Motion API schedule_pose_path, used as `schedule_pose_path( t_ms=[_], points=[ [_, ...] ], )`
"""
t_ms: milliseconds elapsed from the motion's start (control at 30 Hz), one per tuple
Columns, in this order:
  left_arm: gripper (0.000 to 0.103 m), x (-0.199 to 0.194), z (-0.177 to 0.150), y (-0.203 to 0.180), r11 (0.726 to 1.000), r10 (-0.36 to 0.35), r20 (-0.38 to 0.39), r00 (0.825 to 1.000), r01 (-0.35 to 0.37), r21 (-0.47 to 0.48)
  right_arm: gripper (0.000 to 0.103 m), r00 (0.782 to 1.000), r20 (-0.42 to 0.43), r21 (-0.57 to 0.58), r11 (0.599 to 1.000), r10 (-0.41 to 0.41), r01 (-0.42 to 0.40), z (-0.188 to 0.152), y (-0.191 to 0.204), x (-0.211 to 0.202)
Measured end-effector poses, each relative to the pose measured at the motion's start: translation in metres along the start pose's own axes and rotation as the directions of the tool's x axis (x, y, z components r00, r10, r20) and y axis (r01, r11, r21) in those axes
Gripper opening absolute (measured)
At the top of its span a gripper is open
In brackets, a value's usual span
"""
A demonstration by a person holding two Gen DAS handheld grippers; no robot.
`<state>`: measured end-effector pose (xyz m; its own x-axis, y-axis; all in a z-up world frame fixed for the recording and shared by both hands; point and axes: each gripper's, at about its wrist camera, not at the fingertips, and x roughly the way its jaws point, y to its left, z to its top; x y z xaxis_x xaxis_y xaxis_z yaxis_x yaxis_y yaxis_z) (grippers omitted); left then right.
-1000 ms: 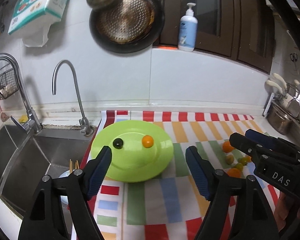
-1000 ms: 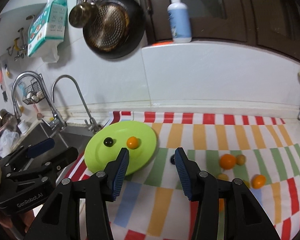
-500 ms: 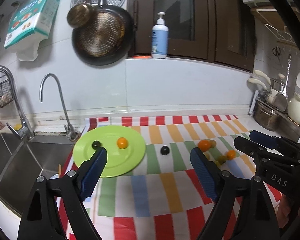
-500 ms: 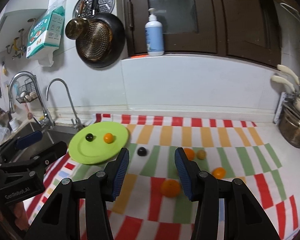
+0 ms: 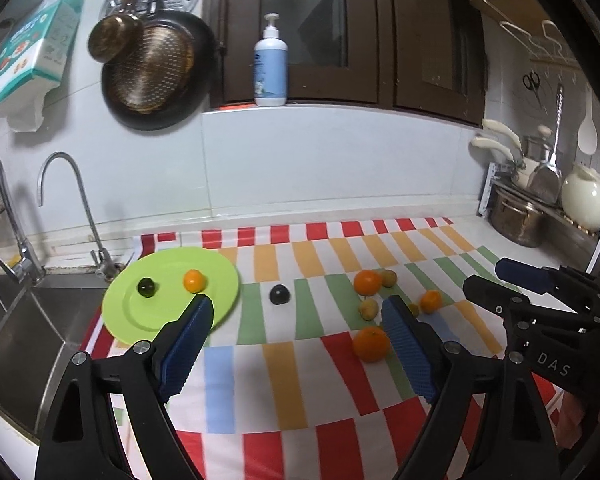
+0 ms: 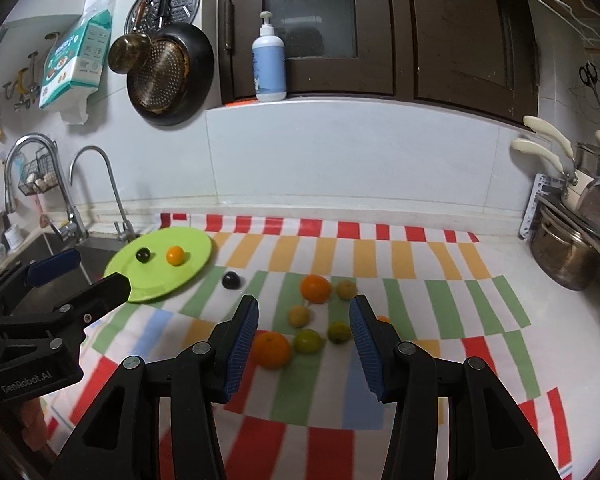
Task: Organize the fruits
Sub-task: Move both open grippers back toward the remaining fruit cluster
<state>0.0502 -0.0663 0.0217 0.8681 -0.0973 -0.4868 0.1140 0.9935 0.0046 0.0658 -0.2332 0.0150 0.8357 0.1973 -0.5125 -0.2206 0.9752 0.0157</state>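
A lime green plate (image 5: 132, 312) (image 6: 196, 248) lies at the left of the striped cloth and holds a dark berry (image 5: 145, 287) (image 6: 143, 255) and a small orange fruit (image 5: 193, 280) (image 6: 175, 255). Another dark fruit (image 5: 279, 294) (image 6: 231, 280) rests on the cloth just right of the plate. Several oranges and small yellow-green fruits (image 5: 371, 345) (image 6: 308, 340) are scattered further right. My left gripper (image 5: 298, 316) hangs open above the cloth with nothing between its fingers. My right gripper (image 6: 304, 320) stands open above the scattered fruits, touching none.
A steel sink (image 5: 16, 320) with two taps lies left of the plate. Pots and utensils (image 6: 564, 256) crowd the right end of the counter. A pan and a soap bottle (image 5: 271, 65) sit against the back wall. The striped cloth (image 5: 284, 392) covers the counter.
Both grippers have pulled back from the plate and shifted right, so more of the cloth and scattered fruits show. The left jaws stand slightly wider.
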Motion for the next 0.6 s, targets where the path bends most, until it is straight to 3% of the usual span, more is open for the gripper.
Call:
schedule_pose_path(
  t_ms=[600],
  points=[
    [0.086, 0.055, -0.029, -0.037, 0.996, -0.058, -0.097, 0.994, 0.065, 0.069, 0.049, 0.992, -0.123, -0.061, 0.998, 0.009, -0.016, -0.033, -0.028, 0.047]
  ],
)
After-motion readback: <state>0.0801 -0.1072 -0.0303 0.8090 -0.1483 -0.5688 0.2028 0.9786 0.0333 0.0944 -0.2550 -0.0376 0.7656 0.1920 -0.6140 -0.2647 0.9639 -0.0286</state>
